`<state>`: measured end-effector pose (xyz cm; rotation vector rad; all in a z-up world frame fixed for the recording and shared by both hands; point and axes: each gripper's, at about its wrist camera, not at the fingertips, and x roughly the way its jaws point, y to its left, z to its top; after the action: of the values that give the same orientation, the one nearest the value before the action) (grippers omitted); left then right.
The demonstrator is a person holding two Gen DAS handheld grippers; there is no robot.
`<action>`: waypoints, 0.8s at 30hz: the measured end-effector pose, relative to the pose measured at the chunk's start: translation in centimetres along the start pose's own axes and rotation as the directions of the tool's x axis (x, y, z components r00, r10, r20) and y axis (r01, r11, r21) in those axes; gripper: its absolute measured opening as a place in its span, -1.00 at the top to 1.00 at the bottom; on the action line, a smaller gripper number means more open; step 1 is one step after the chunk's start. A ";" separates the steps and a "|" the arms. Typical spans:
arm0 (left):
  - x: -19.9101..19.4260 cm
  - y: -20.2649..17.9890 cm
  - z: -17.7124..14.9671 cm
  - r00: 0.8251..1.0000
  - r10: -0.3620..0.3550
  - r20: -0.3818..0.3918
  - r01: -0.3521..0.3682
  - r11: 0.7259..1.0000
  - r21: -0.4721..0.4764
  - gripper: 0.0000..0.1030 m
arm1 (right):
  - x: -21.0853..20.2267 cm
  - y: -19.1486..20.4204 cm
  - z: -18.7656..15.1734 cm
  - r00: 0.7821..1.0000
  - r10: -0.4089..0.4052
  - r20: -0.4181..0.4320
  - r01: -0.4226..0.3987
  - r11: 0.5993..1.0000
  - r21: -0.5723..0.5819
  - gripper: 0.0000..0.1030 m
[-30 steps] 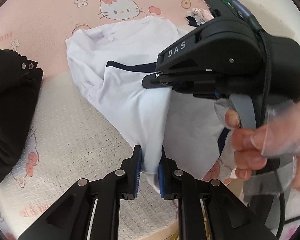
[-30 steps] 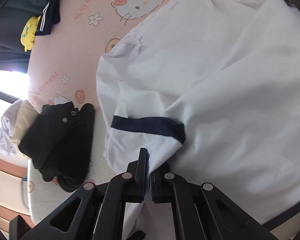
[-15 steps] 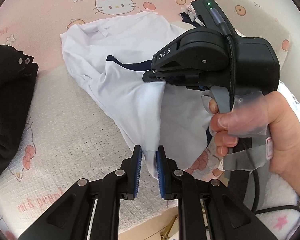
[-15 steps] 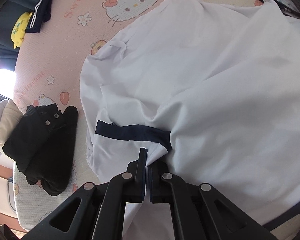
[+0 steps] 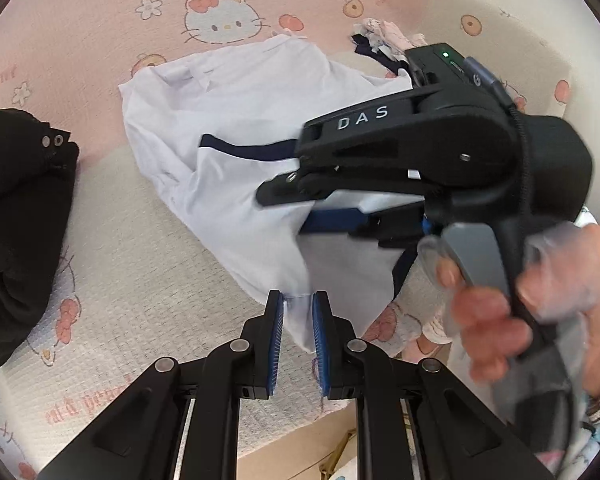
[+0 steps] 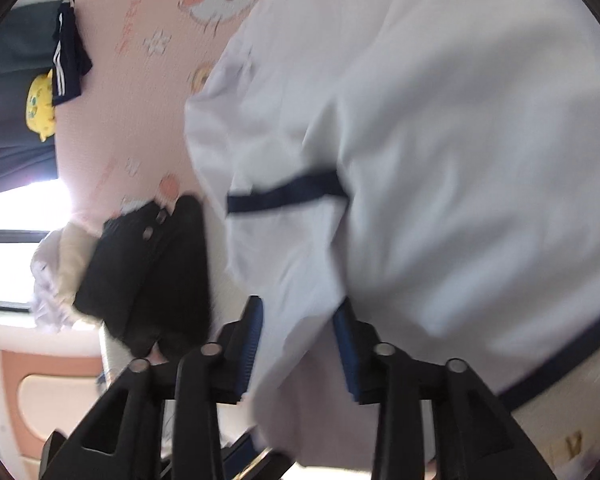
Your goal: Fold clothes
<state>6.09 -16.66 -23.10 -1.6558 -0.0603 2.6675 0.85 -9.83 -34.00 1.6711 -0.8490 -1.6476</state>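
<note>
We had the white shirt point(image 5: 236, 128) lying crumpled on the pink cartoon-print bed cover point(image 5: 100, 40), one end lifted toward us. Our left gripper point(image 5: 298, 312) stood a little parted, a corner of the hem between its blue pads, cloth not clearly pinched. Our right gripper point(image 6: 300, 320) stood wide apart, shirt fabric draped through the gap; the right wrist view was blurred, so it probably held nothing. The risk we saw was the corner sliding out of the left pads, because neither claw was pressing firmly, and the half-made fold would collapse. The raised shirt could also drag against the black garment point(image 5: 16, 216) lying near its left.
</note>
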 end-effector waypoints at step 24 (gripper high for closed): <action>-1.5 1.6 -3.1 0.999 0.033 -0.037 -0.037 0.994 -0.105 0.69 | 0.2 -0.2 0.3 0.992 -0.124 0.040 0.123 0.992 0.011 0.79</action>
<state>9.55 -18.20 -23.22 -1.7481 -0.1768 2.7047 0.56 -9.85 -34.25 1.7320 -0.7870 -1.7687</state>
